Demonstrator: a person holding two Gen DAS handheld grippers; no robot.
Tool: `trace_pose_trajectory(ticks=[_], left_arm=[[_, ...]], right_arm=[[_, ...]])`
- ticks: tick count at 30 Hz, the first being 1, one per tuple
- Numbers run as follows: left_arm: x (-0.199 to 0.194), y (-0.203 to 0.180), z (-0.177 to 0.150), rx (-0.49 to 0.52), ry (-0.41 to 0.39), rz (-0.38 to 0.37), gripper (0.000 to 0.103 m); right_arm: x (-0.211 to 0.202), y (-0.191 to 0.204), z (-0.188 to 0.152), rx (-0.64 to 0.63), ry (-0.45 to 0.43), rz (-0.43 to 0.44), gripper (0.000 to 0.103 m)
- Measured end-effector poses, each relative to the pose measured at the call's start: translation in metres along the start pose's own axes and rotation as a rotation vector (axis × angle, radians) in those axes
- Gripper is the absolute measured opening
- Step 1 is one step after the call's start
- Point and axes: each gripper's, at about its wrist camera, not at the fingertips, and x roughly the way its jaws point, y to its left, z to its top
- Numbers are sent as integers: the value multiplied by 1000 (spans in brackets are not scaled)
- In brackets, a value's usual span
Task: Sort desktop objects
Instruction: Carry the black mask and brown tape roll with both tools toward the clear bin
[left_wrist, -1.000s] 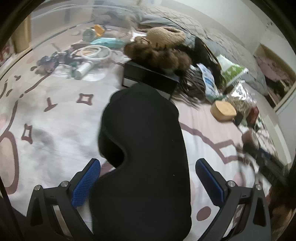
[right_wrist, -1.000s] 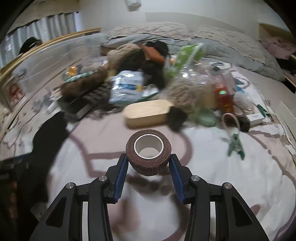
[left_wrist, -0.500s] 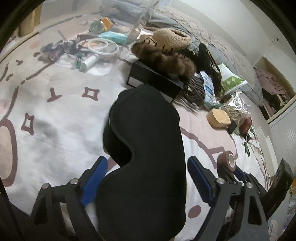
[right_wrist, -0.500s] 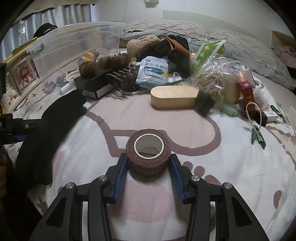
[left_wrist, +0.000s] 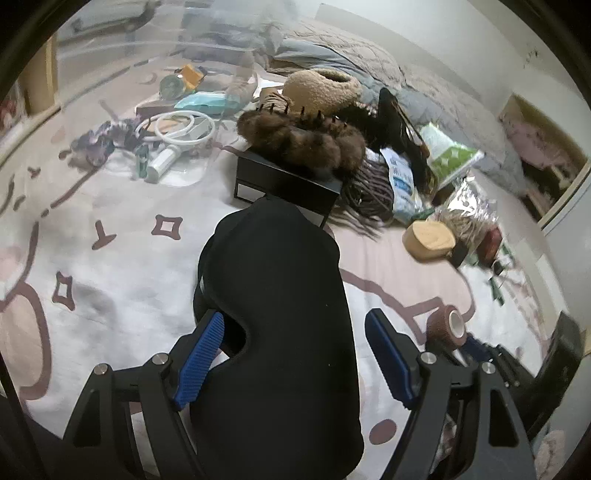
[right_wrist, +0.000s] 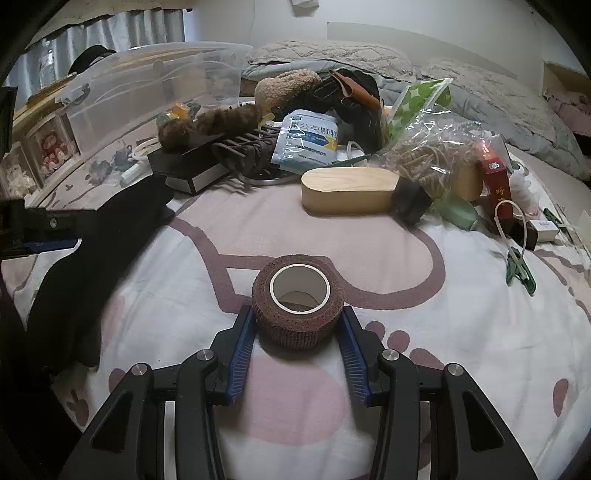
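A black padded eye mask (left_wrist: 273, 295) lies on the pink-and-white bedspread (left_wrist: 110, 266). My left gripper (left_wrist: 295, 317) straddles its near end and its jaws are closing. The left pad (left_wrist: 199, 354) touches the mask's notch, while the right pad (left_wrist: 388, 354) still stands off its edge. My right gripper (right_wrist: 297, 314) is shut on a brown bandage roll (right_wrist: 295, 332) with a white core, held low over the bedspread. That roll (left_wrist: 447, 325) also shows at the right of the left wrist view. The mask (right_wrist: 74, 277) lies at the left of the right wrist view.
A black box (left_wrist: 284, 181) topped by a brown fur clip (left_wrist: 303, 136) lies just beyond the mask. A wooden case (right_wrist: 347, 192), packets, a red box (right_wrist: 495, 173) and a green clip (right_wrist: 521, 269) crowd the far side. A clear plastic bin (right_wrist: 147, 81) stands at the back left.
The left jaws have narrowed around the mask from wide open. The right gripper with the roll has come into the left wrist view at the right and sunk slightly.
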Motion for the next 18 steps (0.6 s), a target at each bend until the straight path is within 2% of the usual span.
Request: trace_pose_trajectory(ticks=[9, 14, 18], left_arm=[[12, -8, -4, 24, 47, 111, 77], [15, -16, -6, 45, 54, 140, 78], [20, -20, -9, 68, 68, 166, 90]], right_arm=[[0, 0, -1, -7, -8, -5, 46], [0, 1, -2, -12, -10, -10, 46], [1, 1, -2, -14, -10, -13, 46]])
